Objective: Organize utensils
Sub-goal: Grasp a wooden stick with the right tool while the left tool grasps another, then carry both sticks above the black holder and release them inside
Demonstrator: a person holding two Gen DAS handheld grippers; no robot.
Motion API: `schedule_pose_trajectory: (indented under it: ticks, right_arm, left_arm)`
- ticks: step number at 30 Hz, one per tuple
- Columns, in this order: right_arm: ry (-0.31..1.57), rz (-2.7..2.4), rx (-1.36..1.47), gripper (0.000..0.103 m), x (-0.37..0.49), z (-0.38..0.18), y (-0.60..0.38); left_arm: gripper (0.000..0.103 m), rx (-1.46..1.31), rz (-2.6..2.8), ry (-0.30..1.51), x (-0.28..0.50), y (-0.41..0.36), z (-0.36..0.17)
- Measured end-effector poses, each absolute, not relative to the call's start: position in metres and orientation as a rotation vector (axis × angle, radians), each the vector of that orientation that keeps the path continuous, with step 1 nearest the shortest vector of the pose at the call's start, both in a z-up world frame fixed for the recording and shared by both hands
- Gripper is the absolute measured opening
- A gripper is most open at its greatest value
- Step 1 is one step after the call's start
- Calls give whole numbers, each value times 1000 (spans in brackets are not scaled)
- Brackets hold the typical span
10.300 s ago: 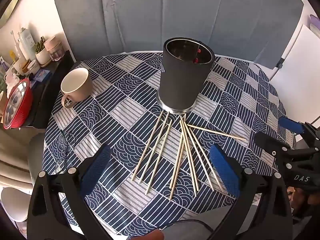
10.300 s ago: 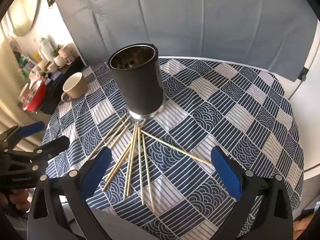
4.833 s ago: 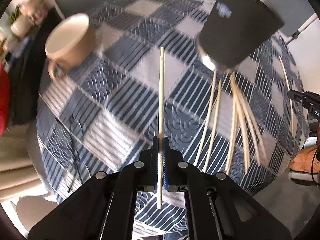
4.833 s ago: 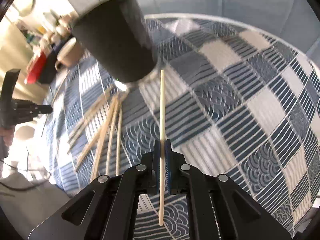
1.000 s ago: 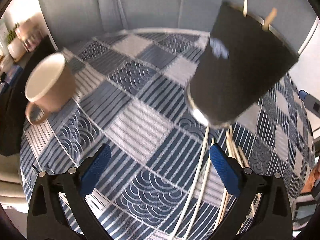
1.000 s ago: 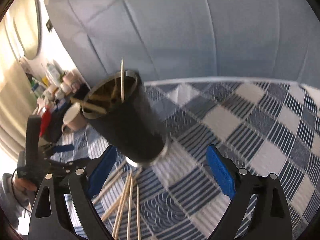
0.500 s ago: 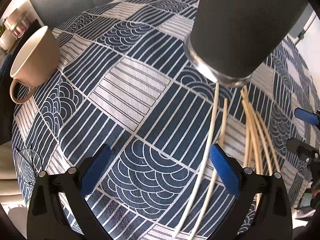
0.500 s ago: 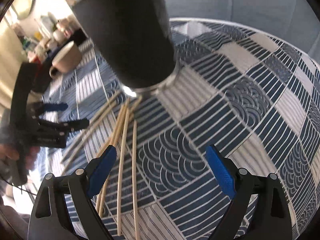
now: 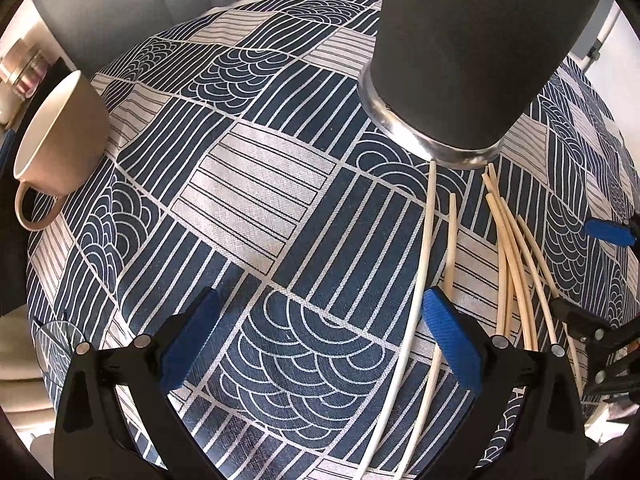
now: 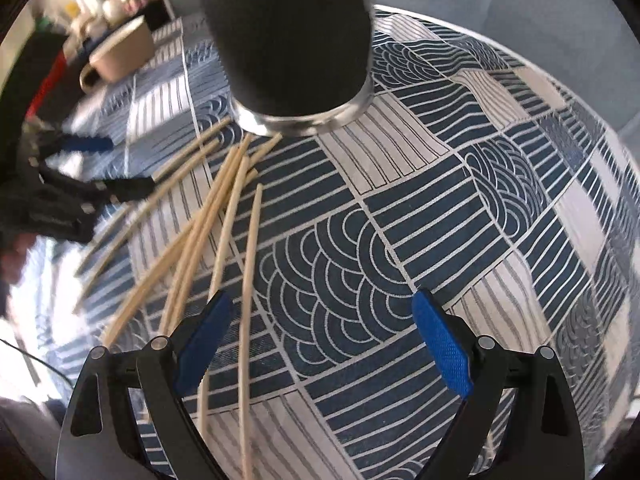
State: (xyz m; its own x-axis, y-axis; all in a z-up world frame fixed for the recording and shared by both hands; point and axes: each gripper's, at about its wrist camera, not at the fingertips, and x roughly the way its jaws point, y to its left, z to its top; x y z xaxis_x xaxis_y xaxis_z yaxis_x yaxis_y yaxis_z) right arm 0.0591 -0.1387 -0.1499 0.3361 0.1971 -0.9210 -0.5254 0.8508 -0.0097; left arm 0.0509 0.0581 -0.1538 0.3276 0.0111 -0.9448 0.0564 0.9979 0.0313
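Observation:
Several wooden chopsticks (image 9: 510,256) lie fanned on the patterned tablecloth (image 9: 256,184) in front of a black cylindrical holder (image 9: 472,48). My left gripper (image 9: 320,328) is open and empty, low over the cloth, with the leftmost chopstick (image 9: 416,288) just inside its right finger. In the right wrist view the holder (image 10: 292,40) stands at the top and the chopsticks (image 10: 208,232) lie to the left. My right gripper (image 10: 320,332) is open and empty, with one chopstick (image 10: 250,280) just inside its left finger.
A beige mug (image 9: 56,136) stands at the left of the table; it also shows in the right wrist view (image 10: 120,50). Each gripper shows in the other's view, the right one (image 9: 592,280) and the left one (image 10: 68,176). Clutter sits off the table's left side.
Both grippers have dropped lower and closer to the chopsticks on the cloth. The holder's rim with the placed sticks has left both views.

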Motion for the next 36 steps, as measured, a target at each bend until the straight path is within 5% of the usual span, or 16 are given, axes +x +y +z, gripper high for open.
schedule_pose_trajectory:
  ticks: [6,12,14,17,18,19,21,36]
  right_arm:
    - [1168,478,-330,87,62,-148,-145]
    - [1179,517,-366,47,60,-141,-151]
    - [1186,521,-372,26,59,-139,-155]
    - [1199,503,-374,8,61,-139,-163]
    - [1202,498,-378,5,62,-138,-166]
    - [1206,496,-376,5,63,-138,-168]
    - [1221,488,-350,4,66,-138,-173]
    - [1264,429,-83,5,89,-126,-232]
  left_arm:
    - [99,72,-36,1245,51,59,-154]
    - [96,72,-38,1243,48,58,-156]
    - [86,81,-57,1244,46,57,-151]
    - [35,95,-87,1243,42,62,-142]
    - [26,89,-91,1251,42,66,-141]
    - [12,76,-94,1264,43,70,-141]
    - [5,48,-102,1284,44,78,-142]
    - [4,-125,-81,1375,32,124,-143]
